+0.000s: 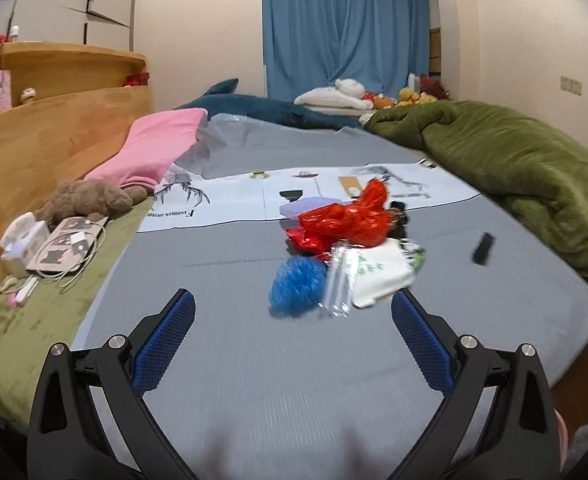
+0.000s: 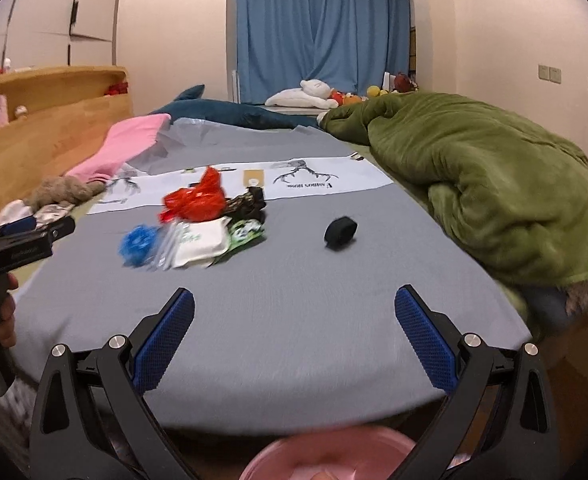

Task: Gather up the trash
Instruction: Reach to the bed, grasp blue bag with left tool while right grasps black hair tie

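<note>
Hovering low over the near end of a bed, the left claw (image 1: 293,306) has its blue-padded fingers spread wide with nothing between them, and the right claw (image 2: 294,304) hangs the same way, wide apart and empty. Just under the right claw, at the bottom edge of the right wrist view, sits the rim of a pink basin (image 2: 326,458). At the left edge of that view a hand (image 2: 4,320) grips the handle of the left claw's black body. The grey bedsheet (image 1: 254,380) is bare close to both claws. Ahead of the left claw lies the trash pile: a blue crumpled ball (image 1: 297,282) nearest, a clear plastic wrapper (image 1: 339,280) touching it on the right, a white packet with green print (image 1: 382,276) beside that, and behind them a red plastic bag (image 1: 346,218) bunched over a pale purple box (image 1: 308,205). From the right wrist view a green wrapper (image 2: 246,234) and a dark wrapper (image 2: 246,202) show on the pile's right side. A small black object (image 2: 341,232) lies alone to the right, apart from the pile. Beyond it a white printed sheet (image 1: 230,196) spans the bed. A brown plush toy (image 1: 86,200) and pink pillow (image 1: 154,144) lie left by the wooden headboard (image 1: 34,132), a green blanket (image 1: 514,168) is heaped right, and blue curtains (image 1: 346,28) hang far behind.
</note>
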Action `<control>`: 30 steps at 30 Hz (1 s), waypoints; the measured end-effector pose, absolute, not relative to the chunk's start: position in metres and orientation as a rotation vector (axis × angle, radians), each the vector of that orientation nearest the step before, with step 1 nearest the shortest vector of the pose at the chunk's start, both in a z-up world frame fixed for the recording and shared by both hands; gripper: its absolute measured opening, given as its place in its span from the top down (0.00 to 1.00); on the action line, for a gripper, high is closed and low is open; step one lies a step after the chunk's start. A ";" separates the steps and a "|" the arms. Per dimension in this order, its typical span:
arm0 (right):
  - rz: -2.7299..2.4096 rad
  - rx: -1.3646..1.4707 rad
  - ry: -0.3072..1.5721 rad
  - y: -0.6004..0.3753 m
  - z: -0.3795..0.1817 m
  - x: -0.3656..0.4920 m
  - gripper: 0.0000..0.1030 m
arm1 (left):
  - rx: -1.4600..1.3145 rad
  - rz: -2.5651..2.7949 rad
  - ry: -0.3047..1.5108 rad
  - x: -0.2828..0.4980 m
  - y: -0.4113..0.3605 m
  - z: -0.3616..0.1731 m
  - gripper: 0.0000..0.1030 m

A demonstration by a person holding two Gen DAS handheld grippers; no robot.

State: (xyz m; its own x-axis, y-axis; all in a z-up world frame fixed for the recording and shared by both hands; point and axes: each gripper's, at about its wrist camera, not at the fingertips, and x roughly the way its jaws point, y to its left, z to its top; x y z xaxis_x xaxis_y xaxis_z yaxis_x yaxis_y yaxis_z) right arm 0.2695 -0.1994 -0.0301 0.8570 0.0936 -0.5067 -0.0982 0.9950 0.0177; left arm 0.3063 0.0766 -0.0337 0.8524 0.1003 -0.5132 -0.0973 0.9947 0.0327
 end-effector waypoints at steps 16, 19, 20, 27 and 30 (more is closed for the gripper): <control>-0.093 0.088 0.648 -0.227 -0.115 0.514 0.05 | -0.068 0.101 0.657 0.425 0.103 -0.110 0.07; -0.113 0.113 0.696 -0.231 -0.127 0.538 0.05 | -0.084 0.109 0.644 0.432 0.109 -0.115 0.07; -0.116 0.122 0.710 -0.231 -0.130 0.544 0.05 | -0.095 0.111 0.642 0.436 0.111 -0.116 0.07; -0.113 0.115 0.751 -0.228 -0.141 0.560 0.05 | -0.175 0.102 0.695 0.458 0.123 -0.128 0.28; -0.112 0.084 0.743 -0.222 -0.140 0.559 0.06 | -0.169 0.096 0.685 0.456 0.121 -0.127 0.51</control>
